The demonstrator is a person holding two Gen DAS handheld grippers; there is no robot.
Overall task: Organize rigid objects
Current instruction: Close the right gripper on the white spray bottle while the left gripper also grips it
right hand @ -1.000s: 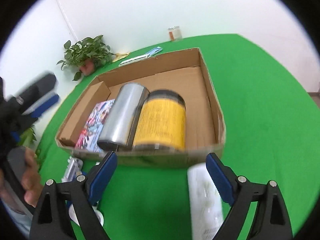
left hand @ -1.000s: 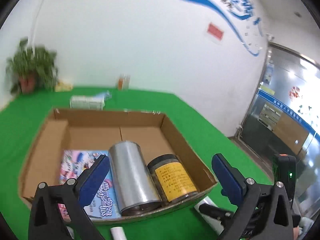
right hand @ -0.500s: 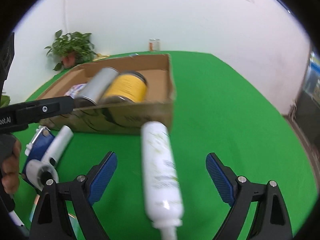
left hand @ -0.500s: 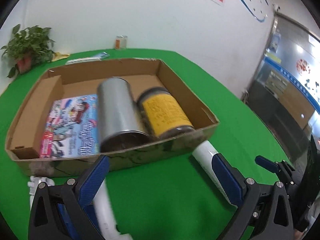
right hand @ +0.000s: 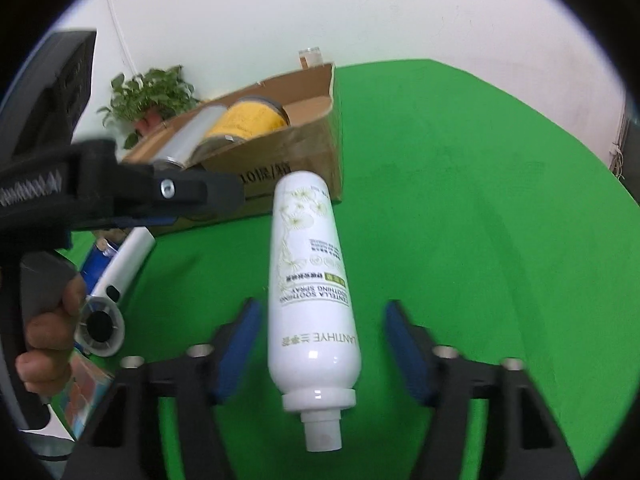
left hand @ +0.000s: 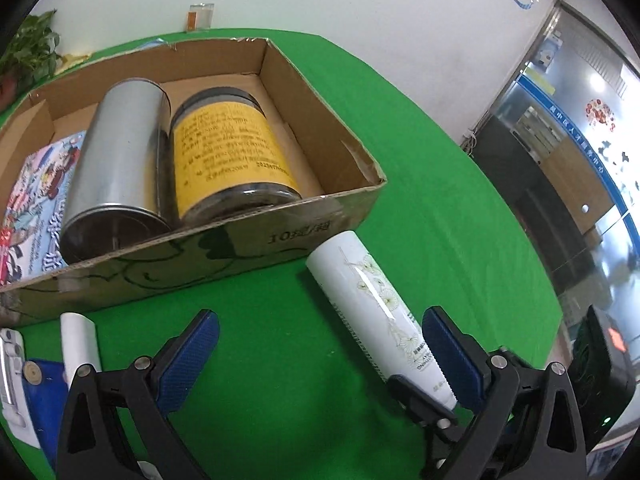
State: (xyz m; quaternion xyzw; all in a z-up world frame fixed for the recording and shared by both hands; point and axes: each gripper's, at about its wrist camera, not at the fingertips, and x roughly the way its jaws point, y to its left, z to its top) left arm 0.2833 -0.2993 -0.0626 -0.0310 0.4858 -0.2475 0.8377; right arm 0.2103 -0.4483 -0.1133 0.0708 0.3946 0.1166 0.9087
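A white spray bottle (right hand: 312,280) lies on the green cloth in front of the cardboard box (left hand: 340,216), nozzle toward me. My right gripper (right hand: 322,308) straddles its lower body and its jaws are closing; the blue pads (right hand: 240,340) still stand off both sides. My left gripper (left hand: 320,320) hangs open over bare cloth left of the bottle (left hand: 372,304), nothing between its fingers. Inside the box lie a silver can (left hand: 116,152), a yellow-labelled jar (left hand: 228,148) and a colourful book (left hand: 32,200).
A white hand-held fan (right hand: 120,276) and a blue item (left hand: 40,396) lie at the left before the box. A person's hand (right hand: 48,340) holds the left gripper's handle. A potted plant (right hand: 148,96) and a small jar (left hand: 201,16) stand by the wall.
Both grippers came down toward the cloth in front of the box. The right one moved around the white bottle and its jaws narrowed. The left one tilted downward and stayed open.
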